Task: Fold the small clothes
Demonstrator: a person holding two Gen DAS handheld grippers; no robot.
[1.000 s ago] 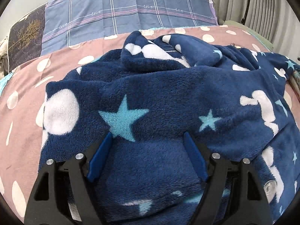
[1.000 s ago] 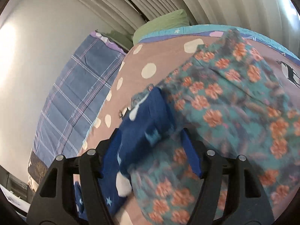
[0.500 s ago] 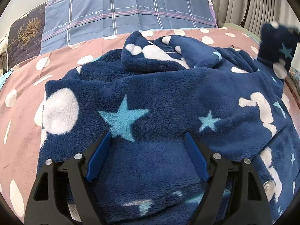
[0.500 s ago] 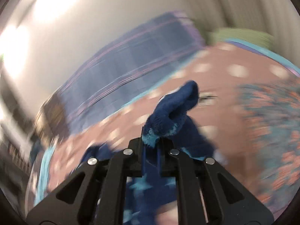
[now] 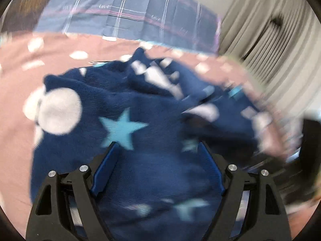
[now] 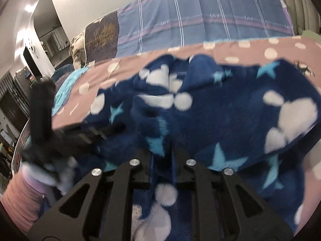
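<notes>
I'm working over a bed with a pink dotted bedspread (image 5: 14, 120), a blue plaid pillow (image 5: 128, 14) at its head and pale curtains (image 5: 266, 26) to the right. The navy fleece garment (image 5: 144, 108) with stars and white spots lies rumpled on the bedspread. My left gripper (image 5: 158, 168) stands wide open over it. Only the right view shows a doorway (image 6: 48, 30) and dark furniture at left; there my right gripper (image 6: 163, 160), jaws just eased slightly, pinches a fold of the garment (image 6: 230, 120).

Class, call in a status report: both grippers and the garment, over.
Left gripper open over the fleece garment. Right gripper shut on a fold of it. Nothing in the way.
</notes>
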